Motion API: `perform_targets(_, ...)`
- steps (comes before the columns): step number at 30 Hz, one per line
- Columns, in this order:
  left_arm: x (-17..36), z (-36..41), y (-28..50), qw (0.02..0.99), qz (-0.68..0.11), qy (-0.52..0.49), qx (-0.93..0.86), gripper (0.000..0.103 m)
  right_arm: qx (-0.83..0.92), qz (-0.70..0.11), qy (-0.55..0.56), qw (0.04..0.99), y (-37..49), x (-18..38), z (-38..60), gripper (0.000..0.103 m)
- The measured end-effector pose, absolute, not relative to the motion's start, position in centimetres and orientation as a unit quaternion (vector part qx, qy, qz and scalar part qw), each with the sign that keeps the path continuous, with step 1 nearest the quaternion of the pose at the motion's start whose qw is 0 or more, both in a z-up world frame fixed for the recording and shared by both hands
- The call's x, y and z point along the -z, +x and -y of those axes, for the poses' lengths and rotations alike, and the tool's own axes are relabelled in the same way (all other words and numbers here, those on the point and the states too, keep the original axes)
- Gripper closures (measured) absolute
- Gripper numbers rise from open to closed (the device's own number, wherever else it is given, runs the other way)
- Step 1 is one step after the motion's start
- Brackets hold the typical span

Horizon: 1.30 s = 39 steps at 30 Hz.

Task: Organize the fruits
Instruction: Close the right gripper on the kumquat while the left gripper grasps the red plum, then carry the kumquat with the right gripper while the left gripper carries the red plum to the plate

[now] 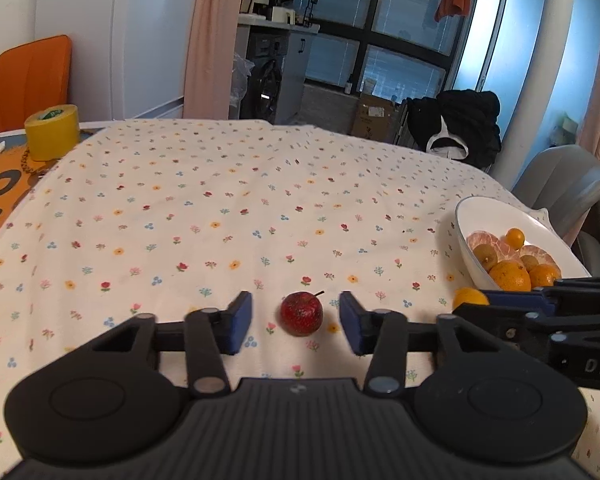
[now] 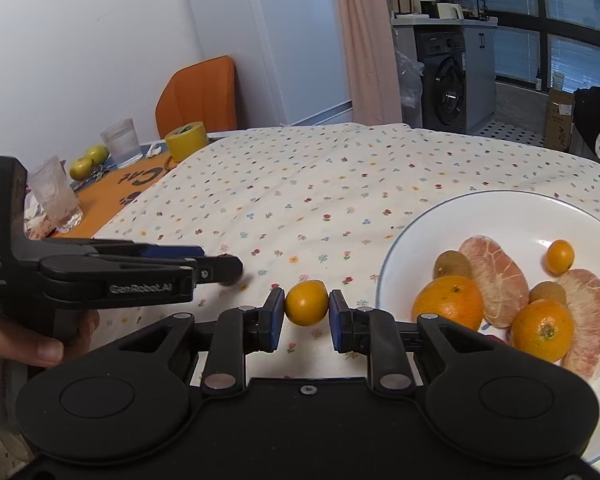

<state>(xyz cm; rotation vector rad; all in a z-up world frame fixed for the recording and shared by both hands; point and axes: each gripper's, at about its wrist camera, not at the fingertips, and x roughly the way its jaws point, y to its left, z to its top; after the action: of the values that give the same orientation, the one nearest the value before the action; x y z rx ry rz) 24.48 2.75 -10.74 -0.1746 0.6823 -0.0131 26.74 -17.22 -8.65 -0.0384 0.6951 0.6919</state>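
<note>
Now the right gripper (image 2: 307,312) clamps a small round orange kumquat (image 2: 306,303) between its blue pads, just beside the white ceramic bowl (image 2: 420,220) of fruit. Meanwhile the left gripper (image 1: 296,318) stands released around a small red stemmed fruit (image 1: 301,313) lying on the flowered tablecloth (image 1: 220,200), touching neither pad.

A roll of yellow tape (image 2: 187,141) stands at the far left end of the bench, on an orange mat (image 2: 112,190) printed with paw marks, beside the flowered cloth (image 1: 228,208). Two clear glasses (image 2: 121,143) stand on that mat near two green apples (image 2: 88,160). Behind it is an orange chair (image 2: 198,94). Farther back, a washing machine (image 2: 446,82) sits under a counter, with a cardboard box (image 2: 560,118) by the window.
</note>
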Motion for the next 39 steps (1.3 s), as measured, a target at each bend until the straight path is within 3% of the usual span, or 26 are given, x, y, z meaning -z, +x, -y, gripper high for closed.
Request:
perform_targets(3,11.2,-2.4,25.0,0.938,-0.34,-0.075,0.002,0.077,-0.333,-0.329,-0.014,0.884,26.8,8.5,17.6,0.081)
perform_targets(5,11.1,-2.3,25.0,0.937,-0.342,-0.072,-0.002,0.08,-0.331,-0.327,-0.01,0.885,26.9,8.4,18.0,0.081)
perform_targets(39,6.1,5.7,21.2,0.954,-0.287,-0.055,0.074,0.08,-0.243,-0.286,0.035,0.926,23.9,6.5,28.6,0.081)
